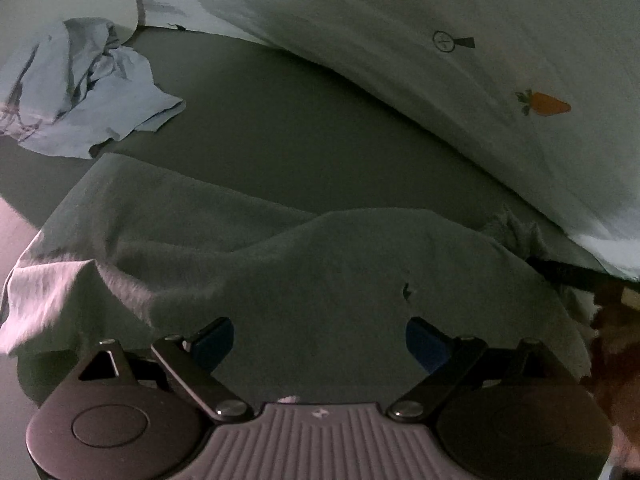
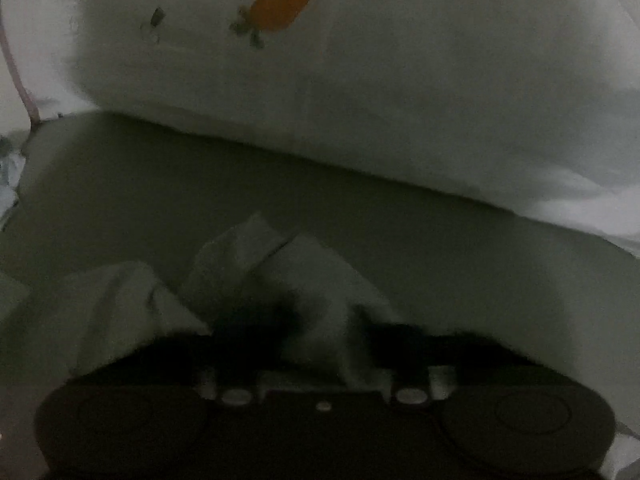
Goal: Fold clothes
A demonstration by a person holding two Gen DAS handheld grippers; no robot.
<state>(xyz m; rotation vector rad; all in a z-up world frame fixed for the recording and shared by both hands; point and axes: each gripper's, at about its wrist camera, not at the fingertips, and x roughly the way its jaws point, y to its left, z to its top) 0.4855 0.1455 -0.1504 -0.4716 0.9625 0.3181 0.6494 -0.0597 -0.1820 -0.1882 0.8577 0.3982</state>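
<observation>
A pale grey-green garment (image 1: 280,264) lies rumpled on the dark bed surface (image 1: 280,120), just ahead of my left gripper (image 1: 320,344). The left gripper is open, its blue pads (image 1: 216,340) spread wide just above the cloth, holding nothing. In the right wrist view, which is dark and blurred, my right gripper (image 2: 324,344) is shut on a bunched fold of the same pale garment (image 2: 280,276), which sticks up between the fingers. The right fingers themselves are hidden in shadow and cloth.
A crumpled light blue garment (image 1: 88,88) lies at the far left. A white quilt with a carrot print (image 1: 544,104) rises along the back and right, also in the right wrist view (image 2: 288,4). A hand shows at the right edge (image 1: 616,336).
</observation>
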